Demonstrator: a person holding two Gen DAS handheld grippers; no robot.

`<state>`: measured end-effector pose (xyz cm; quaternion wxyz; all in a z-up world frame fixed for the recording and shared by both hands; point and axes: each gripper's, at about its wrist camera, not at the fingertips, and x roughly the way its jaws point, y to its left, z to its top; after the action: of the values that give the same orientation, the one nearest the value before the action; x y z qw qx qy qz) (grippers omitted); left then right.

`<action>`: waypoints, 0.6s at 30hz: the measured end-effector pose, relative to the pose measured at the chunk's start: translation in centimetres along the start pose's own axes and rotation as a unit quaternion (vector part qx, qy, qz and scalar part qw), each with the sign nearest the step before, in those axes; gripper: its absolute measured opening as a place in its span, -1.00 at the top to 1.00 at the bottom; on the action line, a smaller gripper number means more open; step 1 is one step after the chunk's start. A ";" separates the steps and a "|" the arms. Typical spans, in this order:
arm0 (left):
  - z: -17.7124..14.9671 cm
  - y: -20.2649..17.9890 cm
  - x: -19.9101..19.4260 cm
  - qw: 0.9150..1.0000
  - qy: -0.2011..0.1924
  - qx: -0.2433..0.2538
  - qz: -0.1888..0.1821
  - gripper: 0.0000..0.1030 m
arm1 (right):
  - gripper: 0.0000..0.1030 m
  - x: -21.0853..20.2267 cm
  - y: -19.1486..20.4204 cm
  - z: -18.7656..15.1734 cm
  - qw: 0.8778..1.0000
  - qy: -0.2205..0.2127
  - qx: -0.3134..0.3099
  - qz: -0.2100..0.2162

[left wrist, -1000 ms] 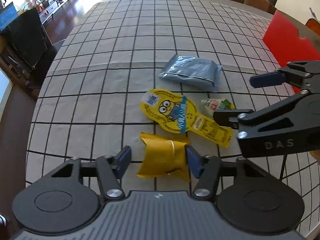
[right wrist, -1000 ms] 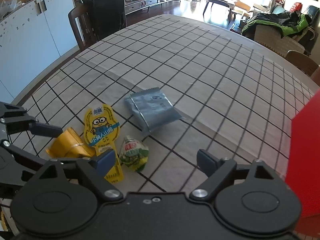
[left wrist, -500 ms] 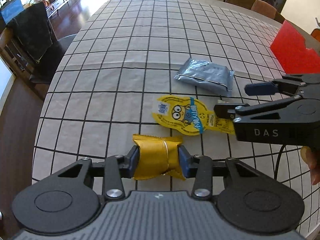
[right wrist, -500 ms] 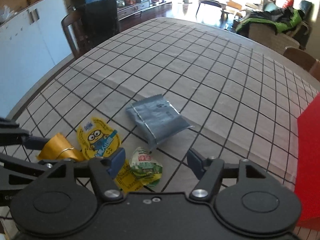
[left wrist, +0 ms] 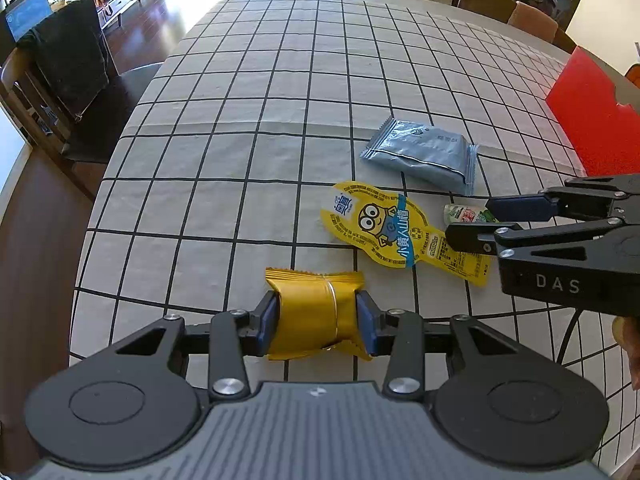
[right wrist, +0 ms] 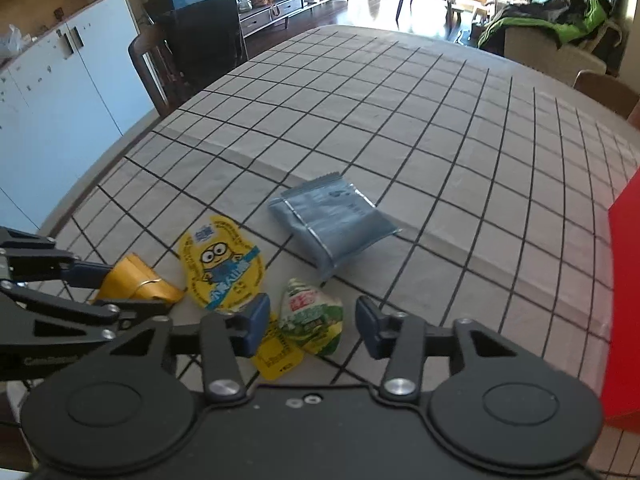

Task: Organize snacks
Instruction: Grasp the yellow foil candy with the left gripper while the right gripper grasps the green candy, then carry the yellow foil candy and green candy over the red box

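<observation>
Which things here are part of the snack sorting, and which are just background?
Job:
gold packet, clamped in left gripper
green-white packet, right gripper closing around it
yellow cartoon packet
blue-grey packet
red box, likely

Background:
checked tablecloth
chairs
white cabinet

A checked tablecloth (left wrist: pixel 280 128) covers the table; a dark chair (right wrist: pixel 192 40) stands beside white cabinets (right wrist: pixel 60 92).

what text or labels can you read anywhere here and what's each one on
"DAS": on the side of the right hand-held gripper, seen from the left wrist view.
Chinese characters on a blue band: on the yellow cartoon packet, too small to quote.
Red label on the green and white snack: blurred.
Small print on the grey-blue pouch: unreadable.
Faint lettering on the left hand-held gripper body in the right wrist view: unreadable.
</observation>
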<state>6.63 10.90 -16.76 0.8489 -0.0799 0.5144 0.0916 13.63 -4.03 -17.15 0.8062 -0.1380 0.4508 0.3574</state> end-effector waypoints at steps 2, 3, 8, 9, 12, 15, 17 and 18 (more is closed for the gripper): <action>0.0 0.1 0.0 1.000 0.001 -0.002 -0.001 0.22 | 0.28 -0.2 0.0 -0.1 1.000 -0.001 0.001 0.001; 0.0 0.1 0.0 1.000 0.001 -0.003 -0.002 0.22 | 0.32 -0.2 0.0 -0.2 1.000 -0.001 0.002 0.003; 0.0 0.3 -0.1 1.000 0.003 -0.010 -0.003 0.23 | 0.37 -0.6 0.0 -0.5 1.000 -0.010 -0.006 -0.007; 0.0 0.2 -0.1 1.000 0.003 -0.010 -0.003 0.23 | 0.37 -0.6 0.0 -0.4 1.000 -0.013 -0.007 -0.012; 0.0 0.2 -0.2 1.000 0.002 -0.009 -0.004 0.23 | 0.38 -1.2 -0.6 -0.5 1.000 -0.020 0.005 -0.013; 0.1 0.1 -0.5 1.000 0.000 -0.010 -0.007 0.24 | 0.38 -2.3 -1.3 -0.6 0.999 -0.027 0.019 -0.013; 0.2 -0.1 -0.9 1.000 -0.004 -0.009 -0.011 0.25 | 0.38 -3.3 -1.7 -0.7 0.999 -0.035 0.025 -0.013; 0.3 -0.2 -1.1 1.000 -0.005 -0.008 -0.013 0.25 | 0.38 -3.9 -1.8 -0.7 0.999 -0.039 0.027 -0.014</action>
<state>6.47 10.67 -15.61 0.8518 -0.0936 0.5085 0.0849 13.13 -7.50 -14.53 0.8317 -0.1079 0.4264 0.3389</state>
